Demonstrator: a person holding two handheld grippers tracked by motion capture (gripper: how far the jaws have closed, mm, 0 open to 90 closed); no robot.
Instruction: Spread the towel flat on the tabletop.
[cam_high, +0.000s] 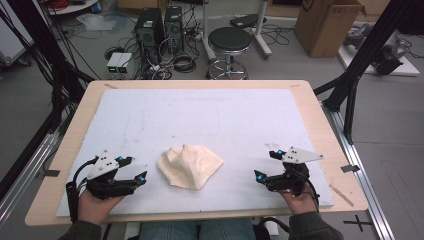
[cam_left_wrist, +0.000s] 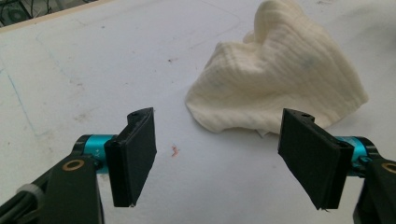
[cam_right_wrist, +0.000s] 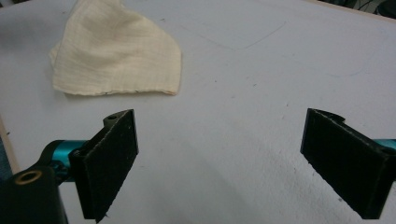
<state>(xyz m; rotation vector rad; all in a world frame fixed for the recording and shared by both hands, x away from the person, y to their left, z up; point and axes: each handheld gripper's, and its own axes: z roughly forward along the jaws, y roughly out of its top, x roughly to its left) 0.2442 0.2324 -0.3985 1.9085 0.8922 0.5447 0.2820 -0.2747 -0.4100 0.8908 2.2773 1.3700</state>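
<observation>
A crumpled cream cloth (cam_high: 189, 165) lies on the white mat (cam_high: 210, 120) near the table's front, between my two grippers. My left gripper (cam_high: 136, 169) rests to the cloth's left, open, with nothing between its jaws. In the left gripper view the cloth (cam_left_wrist: 275, 79) lies just beyond the gripper (cam_left_wrist: 226, 156), up and to the right. My right gripper (cam_high: 266, 165) rests to the cloth's right, open and empty. From the right gripper view (cam_right_wrist: 229, 163) the cloth (cam_right_wrist: 116, 56) shows at the upper left, well apart from the jaws.
The mat covers most of a wooden table (cam_high: 75, 130). Beyond the far edge stand a black stool (cam_high: 229, 47), computer towers (cam_high: 160, 30) with cables, and a cardboard box (cam_high: 327, 25). Black frame posts (cam_high: 365, 55) rise at the right.
</observation>
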